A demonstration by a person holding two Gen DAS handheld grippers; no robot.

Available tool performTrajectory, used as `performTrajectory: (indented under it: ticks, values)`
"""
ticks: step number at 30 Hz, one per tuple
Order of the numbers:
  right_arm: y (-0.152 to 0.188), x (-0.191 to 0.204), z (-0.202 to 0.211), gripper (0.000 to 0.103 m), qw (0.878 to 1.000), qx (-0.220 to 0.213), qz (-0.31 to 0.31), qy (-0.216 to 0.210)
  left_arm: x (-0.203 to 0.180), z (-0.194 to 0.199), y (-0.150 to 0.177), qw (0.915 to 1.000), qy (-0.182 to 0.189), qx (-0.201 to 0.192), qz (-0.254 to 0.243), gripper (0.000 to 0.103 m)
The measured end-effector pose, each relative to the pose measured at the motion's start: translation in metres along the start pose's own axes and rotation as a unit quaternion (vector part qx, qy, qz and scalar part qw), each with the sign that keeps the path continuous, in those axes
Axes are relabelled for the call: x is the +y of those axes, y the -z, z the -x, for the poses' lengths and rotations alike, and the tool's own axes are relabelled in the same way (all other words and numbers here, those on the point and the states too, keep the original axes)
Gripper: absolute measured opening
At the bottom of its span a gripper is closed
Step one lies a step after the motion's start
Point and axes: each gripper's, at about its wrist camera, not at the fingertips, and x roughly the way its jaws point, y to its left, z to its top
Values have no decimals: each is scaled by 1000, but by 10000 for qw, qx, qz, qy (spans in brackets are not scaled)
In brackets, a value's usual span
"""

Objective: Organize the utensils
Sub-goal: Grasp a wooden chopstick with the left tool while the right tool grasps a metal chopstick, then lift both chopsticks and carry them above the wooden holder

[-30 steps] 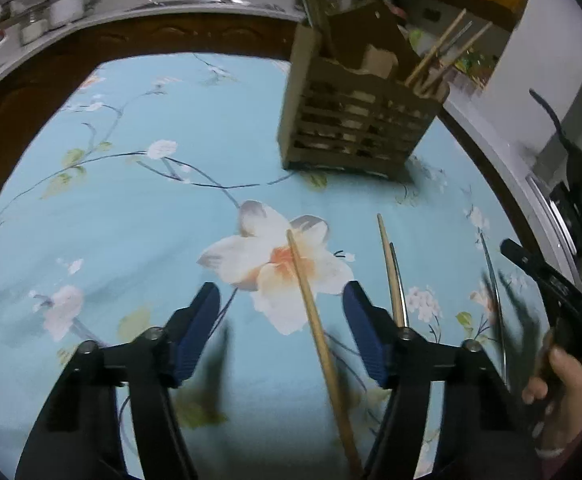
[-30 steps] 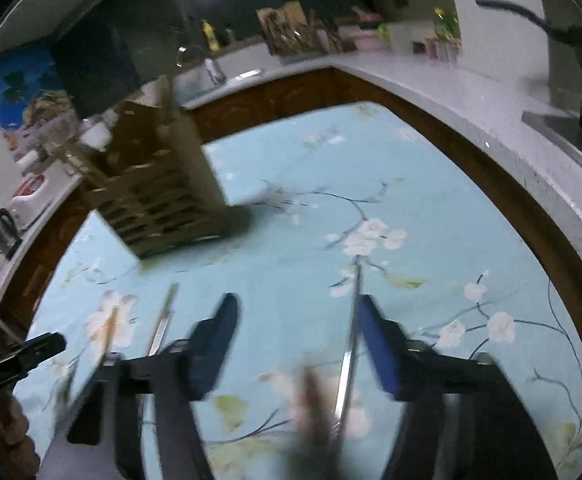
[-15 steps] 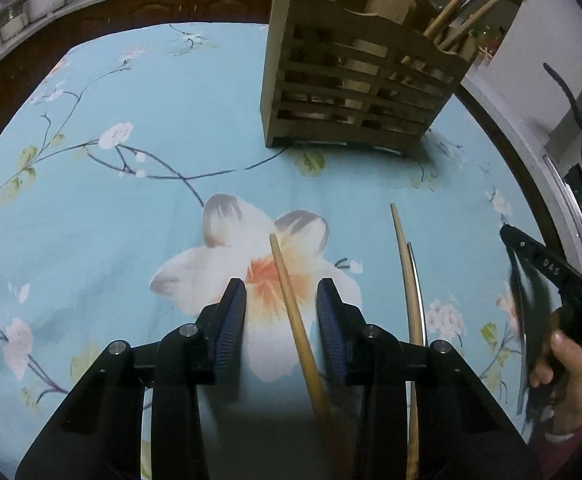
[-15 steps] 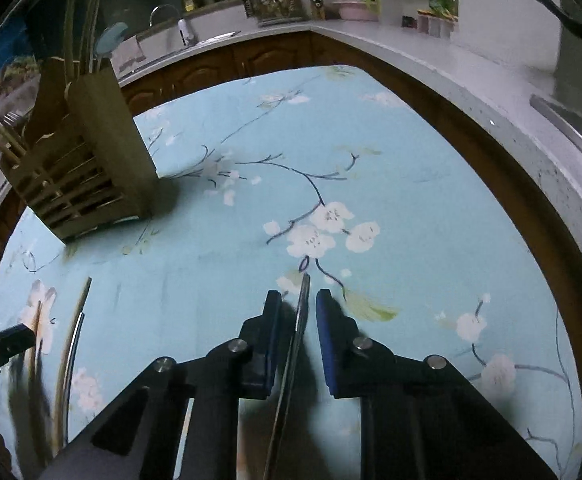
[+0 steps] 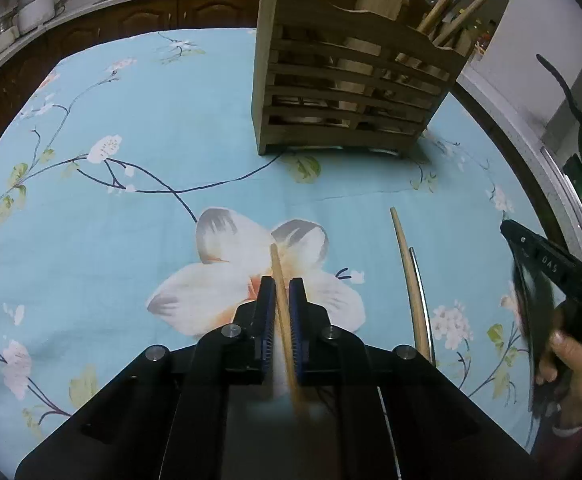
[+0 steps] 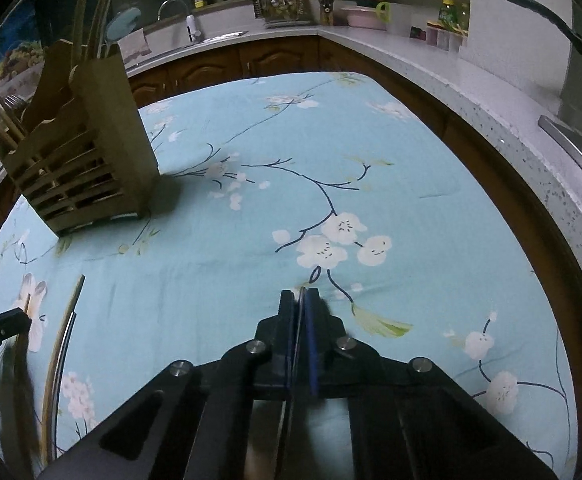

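Claws both clamped. Left claw (image 5: pixel 282 292) pinched onto a wooden chopstick (image 5: pixel 277 264), tip poking out past the blue pads over the big white flower on the blue floral cloth (image 5: pixel 131 208) covering the bench. Right claw (image 6: pixel 301 300) closed on a thin metal chopstick (image 6: pixel 301 293), edge barely showing between the pads. Wooden utensil holder (image 5: pixel 347 92) upright at far side, sticks already inside. One wooden chopstick and one metal chopstick (image 5: pixel 411 280) lying side by side, right of the left claw.

left gripper (image 5: pixel 282 286) clamps a wooden chopstick (image 5: pixel 279 276) on the floral tablecloth (image 5: pixel 131 220), wooden utensil holder (image 5: pixel 347 88) beyond
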Motion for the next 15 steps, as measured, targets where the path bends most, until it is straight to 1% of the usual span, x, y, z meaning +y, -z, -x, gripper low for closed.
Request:
performTrajectory:
  ticks: [2,3,5,7,9,15]
  values:
    - [-1,-1,1,5,9998,51,-107,-130,1,1,0,10000,63,35,43,5]
    - [-1,-3,2,4,9994,80,-214,-263,3,2,1,9999,124,58,93,4]
    - [0,-3,9,4,9985,52,-328,-427,5,6,3,9996,223,44,163,4]
    - [1,2,21,4,9977,-46,-324,-587,7,16,5,9993,302,-59,218,4]
    - [1,9,36,4,9965,-156,-313,-760,9,31,7,9983,477,-201,276,4]
    - [-4,36,94,4,9893,-708,-152,-1263,12,87,12,9933,833,-724,350,4]
